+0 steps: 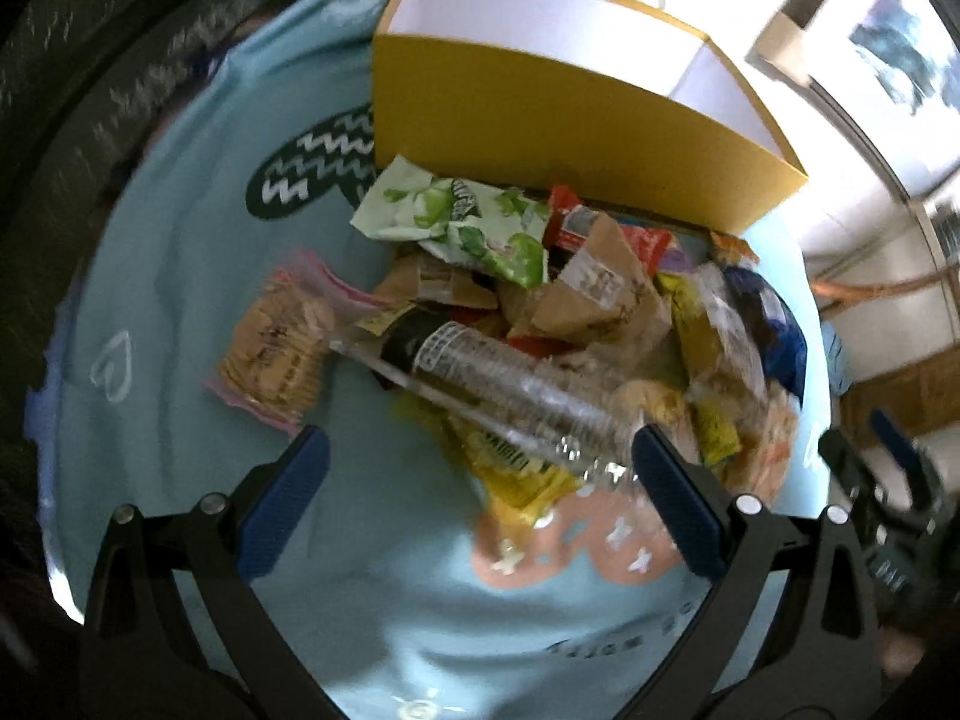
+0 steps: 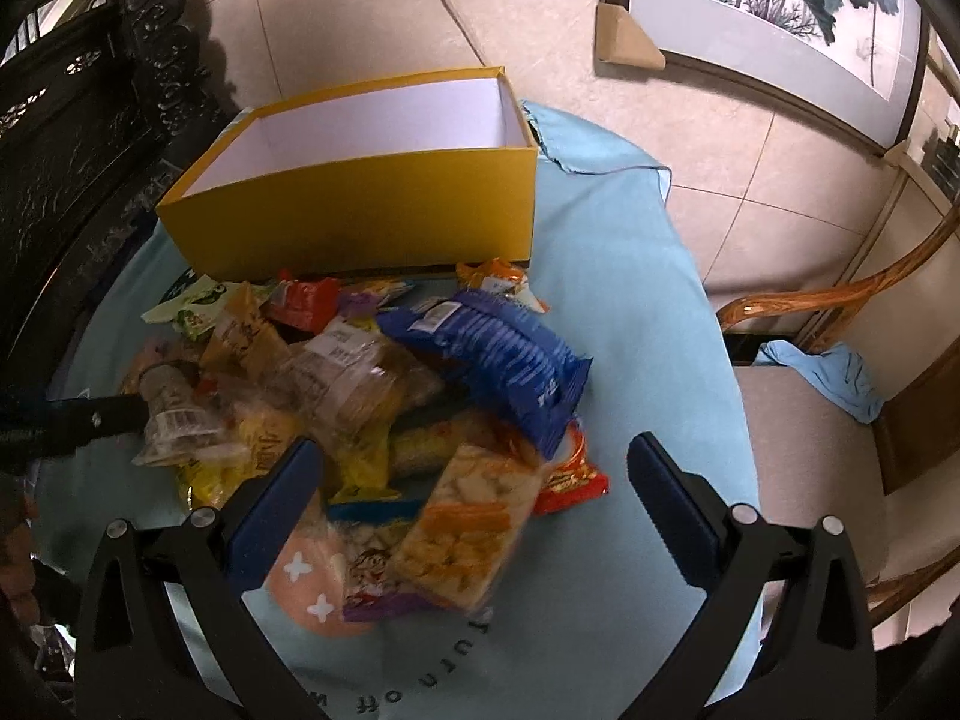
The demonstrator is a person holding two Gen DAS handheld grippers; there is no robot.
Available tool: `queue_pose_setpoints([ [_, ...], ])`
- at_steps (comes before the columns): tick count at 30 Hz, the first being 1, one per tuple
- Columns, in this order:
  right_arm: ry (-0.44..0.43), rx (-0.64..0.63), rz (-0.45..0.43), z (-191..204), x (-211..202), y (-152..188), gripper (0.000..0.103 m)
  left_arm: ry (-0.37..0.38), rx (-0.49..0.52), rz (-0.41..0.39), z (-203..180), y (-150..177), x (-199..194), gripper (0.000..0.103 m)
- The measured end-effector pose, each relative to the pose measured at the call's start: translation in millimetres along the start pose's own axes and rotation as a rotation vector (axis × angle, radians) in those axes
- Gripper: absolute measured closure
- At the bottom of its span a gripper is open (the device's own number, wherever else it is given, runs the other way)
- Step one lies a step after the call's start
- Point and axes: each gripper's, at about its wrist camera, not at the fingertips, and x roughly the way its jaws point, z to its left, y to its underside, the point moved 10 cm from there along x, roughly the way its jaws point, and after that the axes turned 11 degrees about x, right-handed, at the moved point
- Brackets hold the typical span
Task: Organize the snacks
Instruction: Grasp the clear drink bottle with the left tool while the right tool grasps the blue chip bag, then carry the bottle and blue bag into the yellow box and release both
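A pile of snack packets (image 1: 576, 312) lies on a light blue cloth (image 1: 180, 312), in front of an empty yellow box (image 1: 558, 126) with a white inside. My left gripper (image 1: 477, 459) is open above the pile's near edge; a clear plastic tube packet (image 1: 498, 384) lies slanted between its fingers, touching the right finger. My right gripper (image 2: 468, 468) is open and hovers over a biscuit packet (image 2: 462, 540) at the pile's (image 2: 372, 384) near side. A blue packet (image 2: 504, 354) lies on top. The box (image 2: 372, 204) stands behind the pile.
A cracker bag (image 1: 276, 354) lies apart, left of the pile. A green packet (image 1: 456, 222) lies by the box. The left gripper's arm (image 2: 78, 420) enters the right wrist view at left. A wooden chair (image 2: 840, 396) with a blue cloth stands right. Dark carved furniture (image 2: 78, 120) stands left.
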Motion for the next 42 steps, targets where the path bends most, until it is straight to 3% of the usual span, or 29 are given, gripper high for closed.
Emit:
queue_pose_setpoints([
  [8,-0.044,-0.045,0.042,6.9,20.9,-2.6,0.001,-0.038,-0.058,0.127,-2.9,-5.5,42.7,0.002],
  [10,-0.049,-0.043,0.048,4.5,23.8,-5.4,0.001,-0.022,-0.084,0.200,-3.4,5.4,59.9,0.020],
  [12,-0.045,-0.047,0.050,1.7,25.8,-7.9,0.001,-0.079,-0.089,0.256,5.0,16.6,69.8,0.041],
  [15,-0.038,-0.048,0.049,-5.0,26.7,-11.0,0.001,-0.032,-0.112,0.243,6.9,22.1,65.5,0.051],
  [18,-0.029,-0.044,0.058,-13.7,27.4,-12.0,0.001,0.016,-0.072,0.222,3.9,26.0,53.2,0.062],
  [25,-0.044,-0.086,0.030,-14.8,21.8,-22.5,0.001,-0.027,0.034,0.168,1.5,33.6,18.1,0.063],
  [31,0.020,-0.330,0.081,0.7,59.4,-27.8,0.001,-0.019,0.041,0.150,4.2,33.2,5.3,0.063],
  [34,0.044,-0.423,0.132,3.5,86.0,-25.5,0.011,-0.015,0.037,0.140,5.6,34.7,3.4,0.063],
  [38,0.007,-0.450,0.214,3.3,115.8,-24.9,0.052,-0.011,0.024,0.133,3.8,35.7,6.1,0.063],
  [39,0.013,-0.459,0.219,1.9,117.0,-27.9,0.054,-0.010,0.021,0.131,3.5,36.1,5.6,0.063],
  [41,-0.033,-0.413,0.227,0.8,108.4,-34.5,0.068,-0.008,0.013,0.123,5.5,35.2,2.3,0.063],
  [42,-0.051,-0.386,0.220,-1.3,100.6,-38.2,0.069,-0.010,0.014,0.116,6.4,34.1,0.0,0.063],
])
